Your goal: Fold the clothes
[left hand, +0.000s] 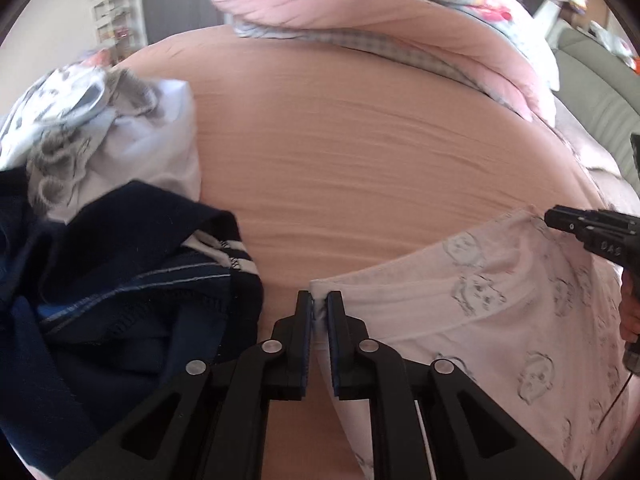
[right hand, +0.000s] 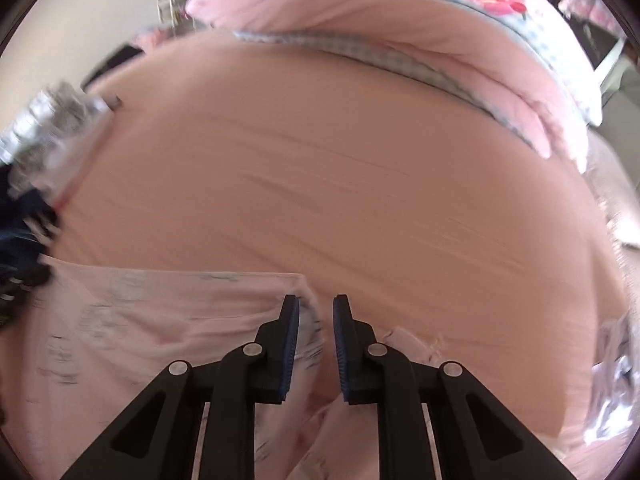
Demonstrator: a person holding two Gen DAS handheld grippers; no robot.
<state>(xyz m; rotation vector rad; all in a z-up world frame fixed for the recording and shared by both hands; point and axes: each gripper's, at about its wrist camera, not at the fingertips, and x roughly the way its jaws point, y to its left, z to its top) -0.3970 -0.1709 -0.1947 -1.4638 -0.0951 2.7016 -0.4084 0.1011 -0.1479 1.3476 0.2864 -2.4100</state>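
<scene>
A pale pink garment (left hand: 500, 320) with grey cartoon prints lies spread on the peach bed sheet (left hand: 360, 160). My left gripper (left hand: 319, 297) is shut on its near left corner, and a thin fold of cloth shows between the pads. In the left wrist view my right gripper (left hand: 554, 218) sits at the garment's far right corner. In the right wrist view that gripper (right hand: 316, 300) is open. The garment's (right hand: 140, 320) edge lies against the left pad, and the right pad stands apart from it.
A navy garment (left hand: 120, 300) with white stripes is heaped at the left, beside a pile of white and grey printed clothes (left hand: 80, 128). A rolled pink and checked quilt (left hand: 400, 20) lies across the far side of the bed. A grey sofa (left hand: 600, 92) stands at the right.
</scene>
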